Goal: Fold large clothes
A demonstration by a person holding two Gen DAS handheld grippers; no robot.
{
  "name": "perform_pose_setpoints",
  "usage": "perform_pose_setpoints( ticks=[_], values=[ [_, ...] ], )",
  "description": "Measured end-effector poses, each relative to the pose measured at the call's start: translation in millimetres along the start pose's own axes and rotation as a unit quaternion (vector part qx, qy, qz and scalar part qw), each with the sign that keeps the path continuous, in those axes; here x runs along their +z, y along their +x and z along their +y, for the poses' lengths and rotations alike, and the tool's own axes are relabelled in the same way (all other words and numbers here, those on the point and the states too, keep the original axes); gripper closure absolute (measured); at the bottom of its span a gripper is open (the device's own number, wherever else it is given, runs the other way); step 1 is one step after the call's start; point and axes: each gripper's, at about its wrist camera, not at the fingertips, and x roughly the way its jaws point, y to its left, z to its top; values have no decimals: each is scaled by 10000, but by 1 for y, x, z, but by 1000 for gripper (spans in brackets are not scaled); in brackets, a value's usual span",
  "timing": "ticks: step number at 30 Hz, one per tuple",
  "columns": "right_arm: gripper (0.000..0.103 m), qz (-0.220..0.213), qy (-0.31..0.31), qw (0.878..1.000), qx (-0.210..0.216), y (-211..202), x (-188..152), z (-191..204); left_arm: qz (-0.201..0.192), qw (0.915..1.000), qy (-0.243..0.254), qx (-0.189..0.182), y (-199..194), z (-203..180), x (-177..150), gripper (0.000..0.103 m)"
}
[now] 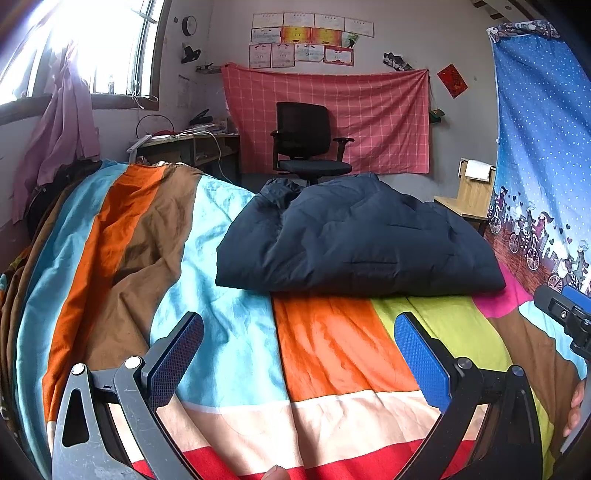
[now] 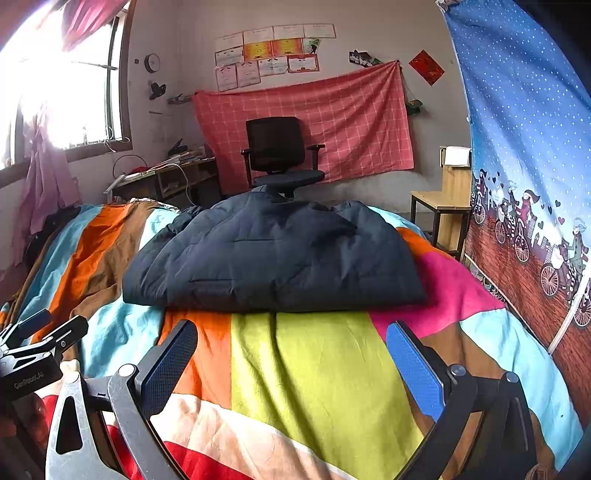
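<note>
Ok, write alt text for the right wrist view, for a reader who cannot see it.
A dark navy padded jacket lies folded in a bundle on a bed covered by a colourful striped quilt. The right gripper hovers short of it, jaws wide open and empty, with the left gripper at the left edge. Behind stand a black office chair and a pink checked cloth on the wall.

1. it's a lived-in bedroom in a home: a bed with a striped quilt (image 1: 229,295) in many colours fills the foreground.
2. a black office chair (image 1: 308,142) stands by the far wall, with a cluttered desk (image 1: 192,142) beside it under the bright window (image 1: 92,48).
3. a pink checked cloth (image 1: 332,114) hangs on the wall, with certificates (image 1: 310,38) taped above it and a round clock (image 1: 189,25) near the window.
4. a blue printed curtain (image 2: 524,147) hangs at the right, a wooden chair (image 2: 443,199) next to it.
</note>
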Motion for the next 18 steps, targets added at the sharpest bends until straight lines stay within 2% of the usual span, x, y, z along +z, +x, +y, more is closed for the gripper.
perform_pose_setpoints(
  ticks=[18],
  values=[
    [0,-5,-9,10000,-12,0,0,-1,-8,10000,14,4,0,0,-1,2]
  ],
)
